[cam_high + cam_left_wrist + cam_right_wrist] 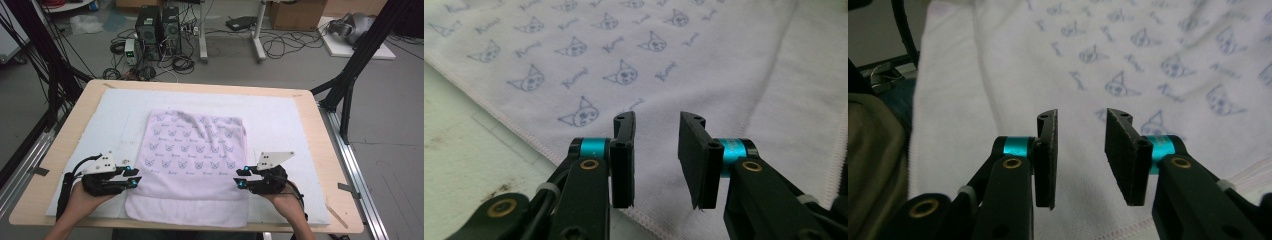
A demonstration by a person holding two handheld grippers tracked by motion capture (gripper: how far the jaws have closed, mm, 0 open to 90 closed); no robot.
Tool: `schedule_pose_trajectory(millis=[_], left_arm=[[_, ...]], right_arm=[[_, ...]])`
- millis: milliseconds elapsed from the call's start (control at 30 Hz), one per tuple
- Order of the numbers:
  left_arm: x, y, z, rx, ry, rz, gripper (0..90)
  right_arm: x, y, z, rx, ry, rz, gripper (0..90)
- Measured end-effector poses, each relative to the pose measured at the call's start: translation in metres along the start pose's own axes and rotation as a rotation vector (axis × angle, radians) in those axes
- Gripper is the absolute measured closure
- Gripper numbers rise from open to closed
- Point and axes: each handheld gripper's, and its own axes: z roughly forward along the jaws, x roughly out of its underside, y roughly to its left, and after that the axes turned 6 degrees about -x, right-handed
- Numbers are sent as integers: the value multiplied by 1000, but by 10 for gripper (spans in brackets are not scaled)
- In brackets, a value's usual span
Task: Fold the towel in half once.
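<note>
A pale pink towel [195, 160] printed with small blue cat faces lies flat on a white mat [280, 120]. Its plain near part reaches the table's front edge. My left gripper [134, 177] sits at the towel's left edge, jaws pointing inward. In the left gripper view the left gripper [656, 150] is open above the towel [674, 60] near its stitched hem, with nothing between the pads. My right gripper [240, 178] sits at the towel's right edge. In the right gripper view the right gripper [1080, 150] hovers open over the towel [1148, 60], gripping nothing.
The mat covers most of a wooden table [320, 150] with rounded corners. Black frame posts [350, 75] stand at both sides. On the floor beyond are computer towers [157, 30], tangled cables and a cardboard box [295, 15].
</note>
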Motion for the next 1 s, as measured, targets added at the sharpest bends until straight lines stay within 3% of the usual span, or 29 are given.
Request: schedule_pose_trajectory(millis=[133,300,433,600,733,867,1000], left_arm=[[7,5,12,-17,11,-10,620],[14,8,18,-18,43,-13,606],[18,8,19,-11,55,-12,614],[18,7,20,-18,57,-6,685],[17,6,21,-19,59,3,840],[14,6,19,-25,59,-8,878],[8,6,9,-30,28,-14,880]], right_arm=[[11,-8,12,29,31,7,599],[17,-11,16,24,27,19,596],[20,-10,24,12,70,13,615],[22,-8,27,32,80,5,721],[21,-7,27,13,85,12,848],[16,-8,25,4,90,11,871],[8,-4,16,12,51,-9,872]])
